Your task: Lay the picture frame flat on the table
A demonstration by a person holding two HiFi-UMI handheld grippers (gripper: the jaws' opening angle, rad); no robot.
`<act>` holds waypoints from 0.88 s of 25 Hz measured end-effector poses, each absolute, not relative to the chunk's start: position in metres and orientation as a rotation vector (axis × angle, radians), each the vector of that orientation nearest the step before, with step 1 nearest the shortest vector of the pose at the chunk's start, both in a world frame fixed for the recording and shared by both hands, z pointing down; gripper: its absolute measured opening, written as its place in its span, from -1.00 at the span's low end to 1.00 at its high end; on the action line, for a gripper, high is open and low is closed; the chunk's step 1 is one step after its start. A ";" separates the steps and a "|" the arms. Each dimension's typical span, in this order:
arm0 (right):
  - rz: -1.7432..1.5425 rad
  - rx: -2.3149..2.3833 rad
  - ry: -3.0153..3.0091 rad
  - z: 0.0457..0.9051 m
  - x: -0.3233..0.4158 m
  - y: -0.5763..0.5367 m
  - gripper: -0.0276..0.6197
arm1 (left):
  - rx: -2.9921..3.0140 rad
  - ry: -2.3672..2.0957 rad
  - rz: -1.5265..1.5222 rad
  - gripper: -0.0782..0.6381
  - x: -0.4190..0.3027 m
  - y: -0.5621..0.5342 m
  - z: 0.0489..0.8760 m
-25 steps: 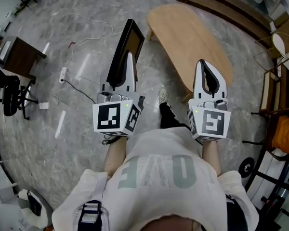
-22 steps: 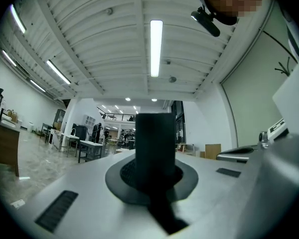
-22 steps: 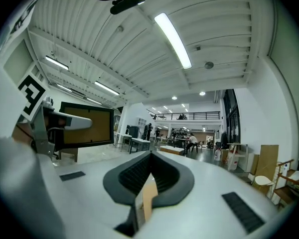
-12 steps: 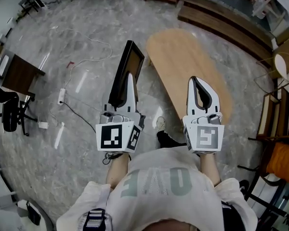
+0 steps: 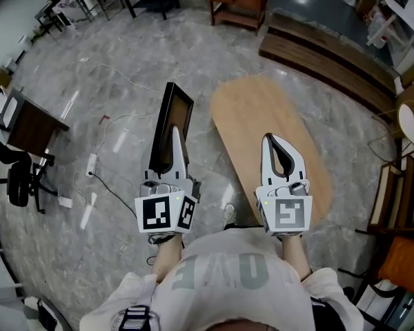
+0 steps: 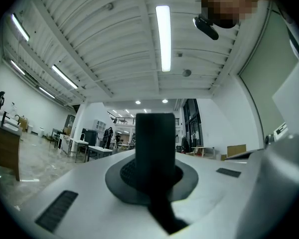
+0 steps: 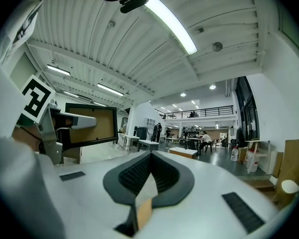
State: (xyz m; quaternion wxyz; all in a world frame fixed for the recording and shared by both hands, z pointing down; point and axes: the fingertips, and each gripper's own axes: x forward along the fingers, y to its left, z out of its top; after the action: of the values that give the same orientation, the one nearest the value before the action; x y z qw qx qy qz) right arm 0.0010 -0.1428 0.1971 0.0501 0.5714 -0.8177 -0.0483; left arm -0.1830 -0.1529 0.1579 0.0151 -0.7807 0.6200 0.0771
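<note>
The black picture frame (image 5: 171,124) stands on edge in the air, left of the table and over the floor. My left gripper (image 5: 175,141) is shut on its near edge, and the left gripper view shows the dark frame edge (image 6: 154,138) clamped between the jaws. In the right gripper view the frame's brown back (image 7: 92,125) faces right. My right gripper (image 5: 271,141) hovers over the near end of the oval light-wood table (image 5: 252,109). Its tips meet with nothing between them.
A dark wooden desk (image 5: 29,119) and an office chair (image 5: 15,181) stand at the left. A power strip with cables (image 5: 91,164) lies on the marble floor. A long wooden bench (image 5: 324,55) runs behind the table. Chairs (image 5: 397,202) crowd the right edge.
The person has stepped toward the table, so its near end now lies under the right gripper. Both grippers keep their pose, and the frame stays in the left one.
</note>
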 end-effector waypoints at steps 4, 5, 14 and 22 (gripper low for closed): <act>-0.096 1.717 -2.509 0.200 0.004 -0.169 -0.90 | -2.442 1.935 0.219 -0.73 -0.176 -0.179 0.156; -0.094 1.714 -2.518 0.198 0.005 -0.173 -0.90 | -2.446 1.933 0.212 -0.73 -0.173 -0.183 0.156; 0.080 1.765 -2.476 0.216 0.015 -0.197 -0.90 | -2.614 1.927 -0.082 -0.73 -0.137 -0.212 0.202; 0.155 1.801 -2.401 0.234 0.008 -0.206 -0.90 | -2.680 1.856 -0.134 -0.73 -0.135 -0.222 0.217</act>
State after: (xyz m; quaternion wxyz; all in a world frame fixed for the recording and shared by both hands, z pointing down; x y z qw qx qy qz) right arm 0.0075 -0.2061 0.2341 0.0681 0.5978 -0.7971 0.0515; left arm -0.1351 -0.2217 0.2174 -0.0605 -0.8199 0.5679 -0.0409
